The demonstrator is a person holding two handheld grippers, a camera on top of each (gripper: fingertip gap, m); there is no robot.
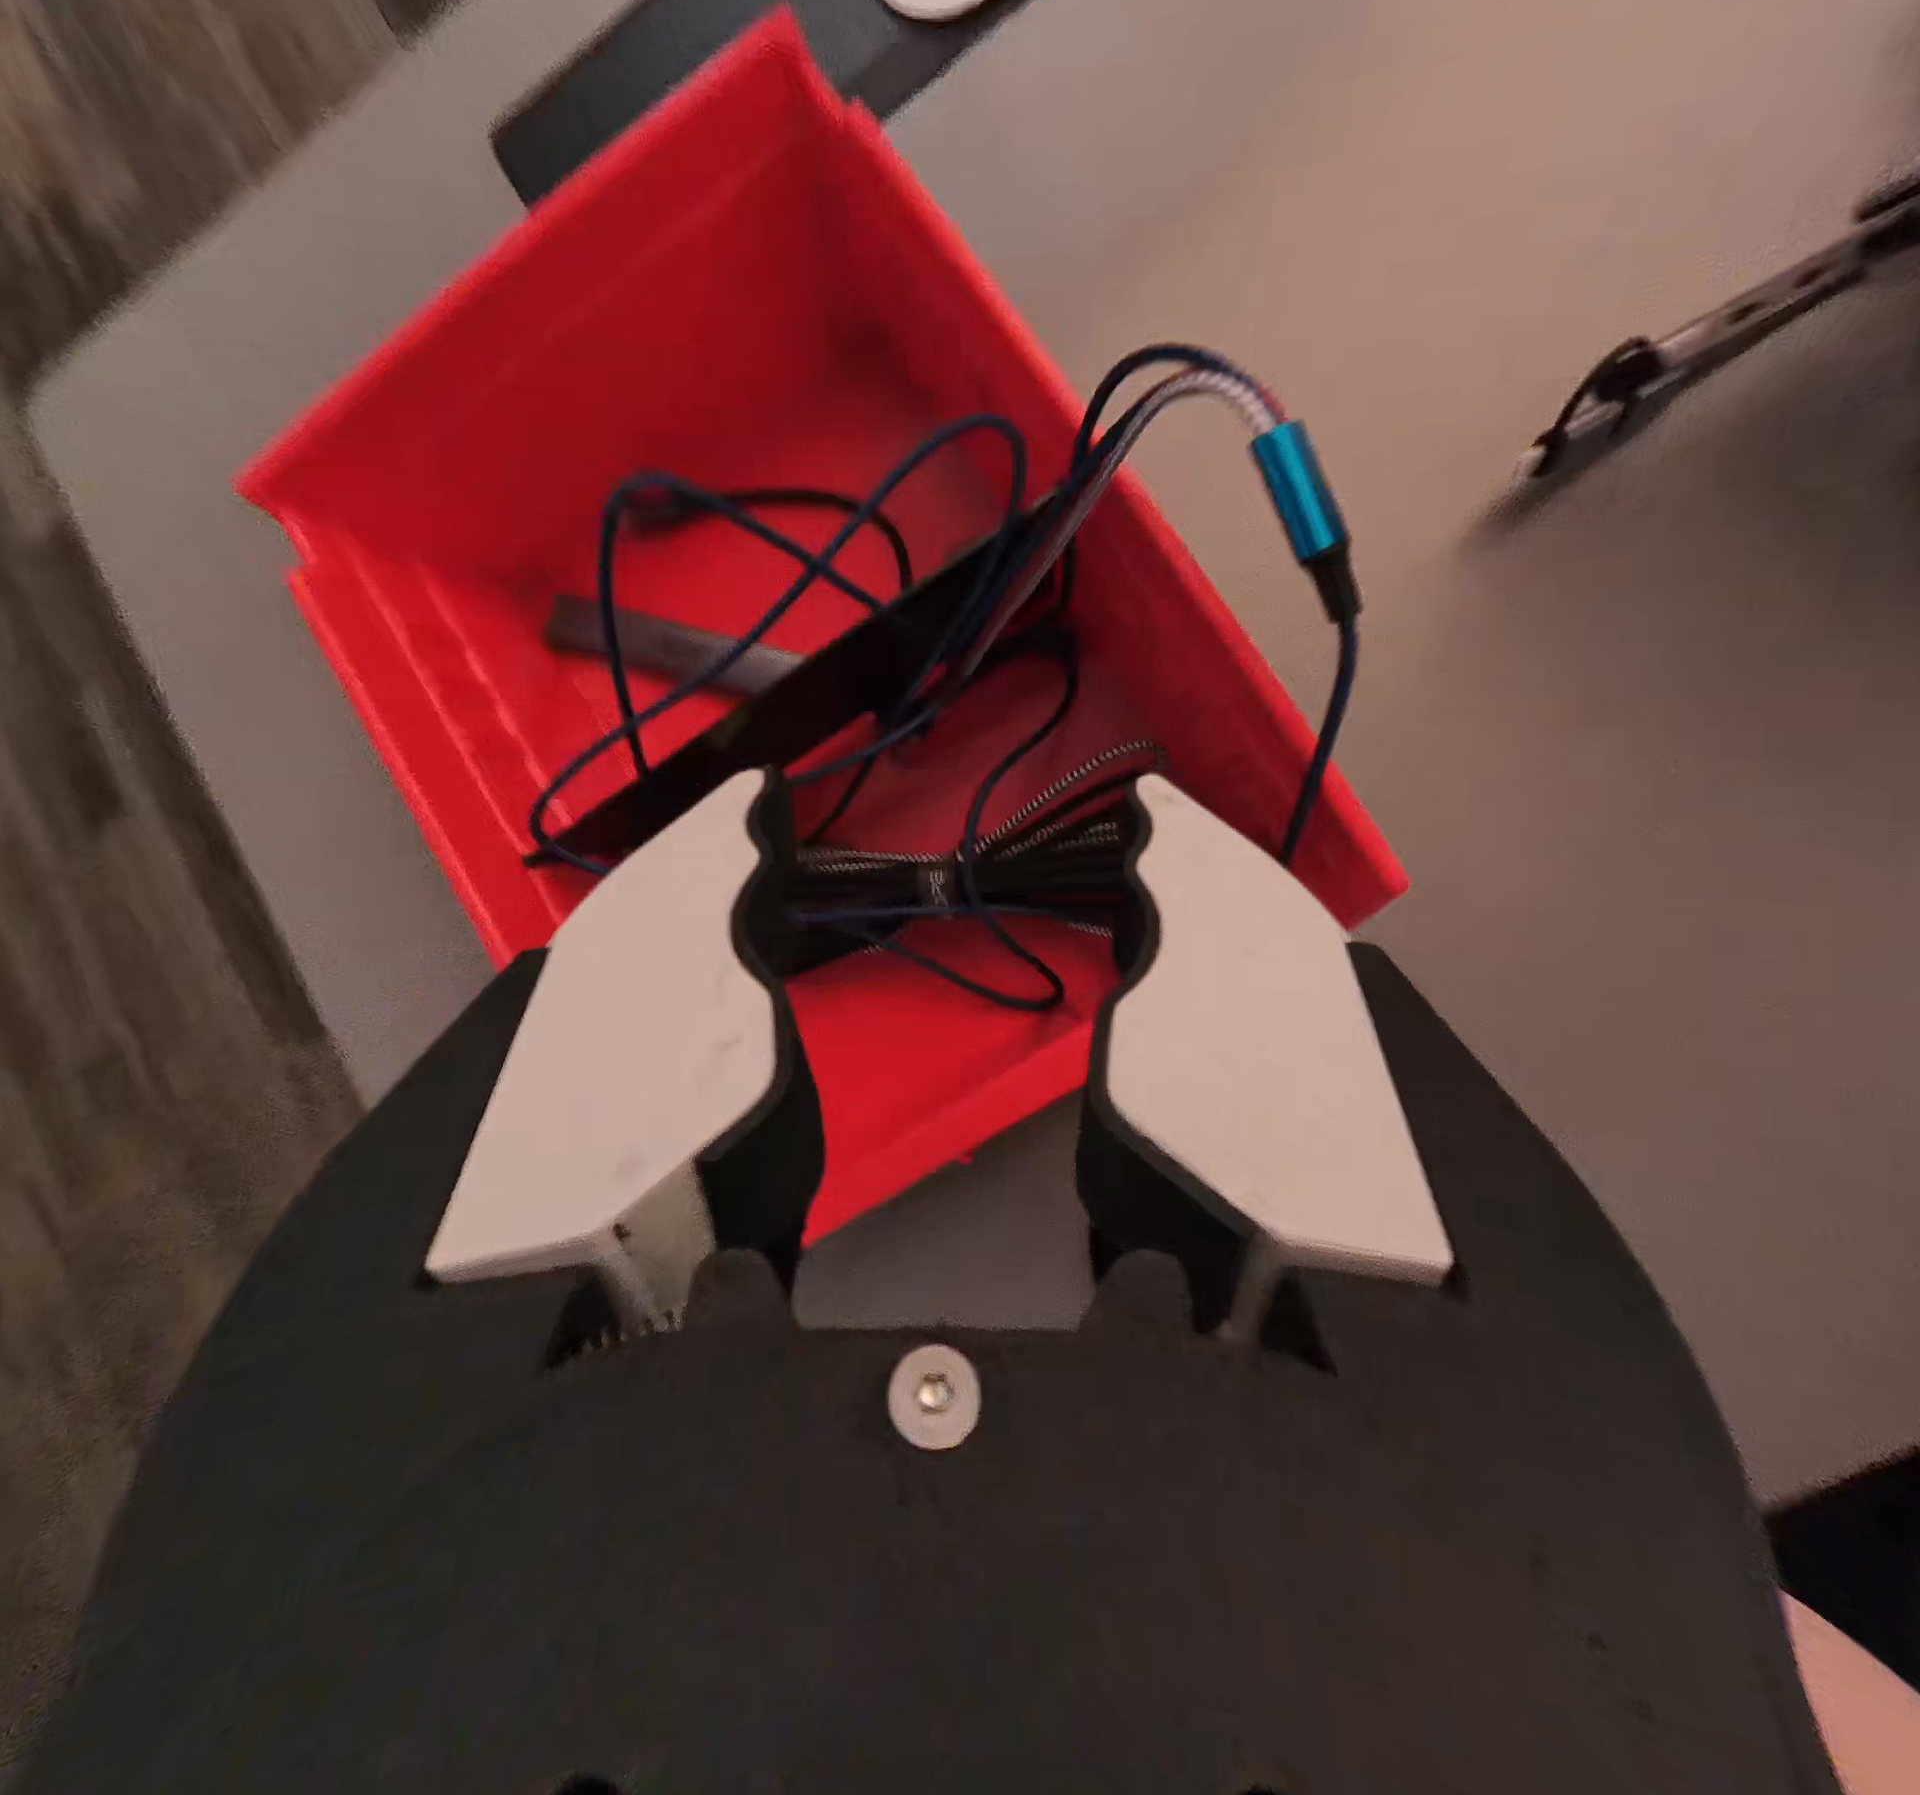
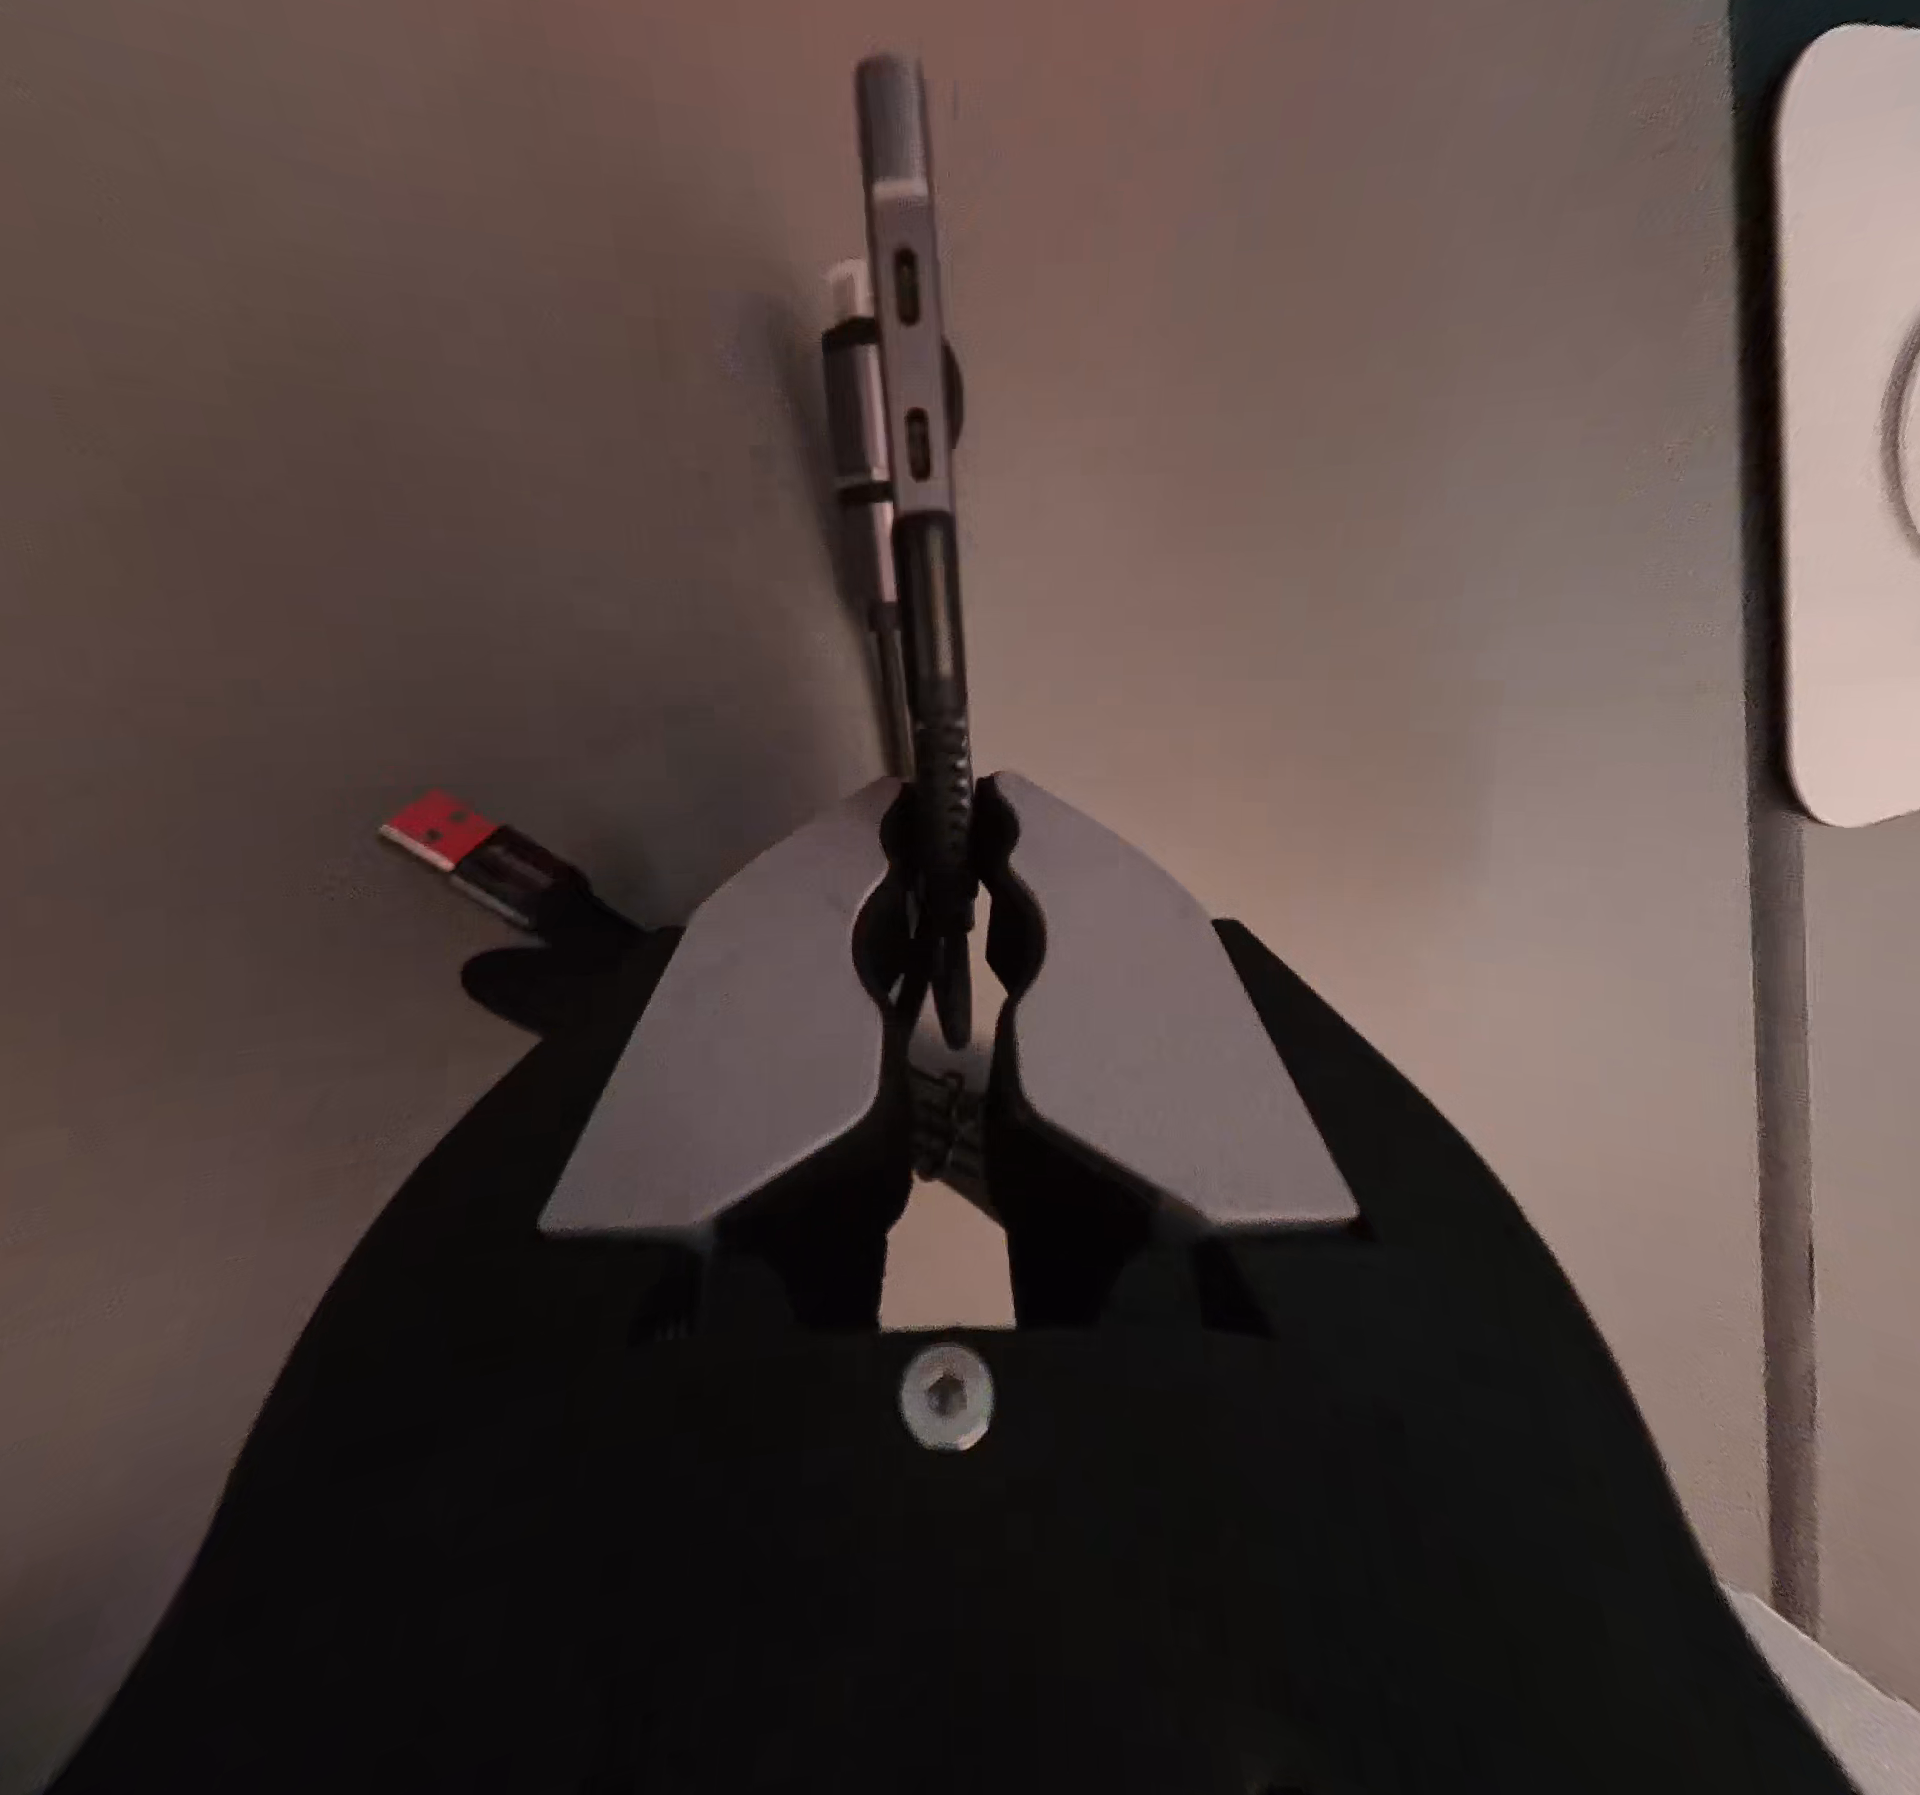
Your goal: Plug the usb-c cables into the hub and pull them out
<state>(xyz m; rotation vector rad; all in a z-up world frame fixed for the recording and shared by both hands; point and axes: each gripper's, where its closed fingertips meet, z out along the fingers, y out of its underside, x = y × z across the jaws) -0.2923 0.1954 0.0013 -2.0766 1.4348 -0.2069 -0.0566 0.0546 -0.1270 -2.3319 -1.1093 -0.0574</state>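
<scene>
While the left claw (image 1: 945,872) hangs wide open above the red bin (image 1: 644,415), a bundled black cable (image 1: 935,888) lies between its fingers, untouched; a blue-tipped cable (image 1: 1299,509) droops over the bin's rim onto the worktop (image 1: 1558,810). The right claw (image 2: 940,795) is clamped narrowly on the braided lead of the grey hub (image 2: 909,343), which stands edge-on, two ports facing the camera. Judged best practice: lower the left claw squarely onto a connector body rather than loose cord, and keep the hub steady and its ports unobstructed. A red USB plug (image 2: 442,829) lies on the worktop nearby.
</scene>
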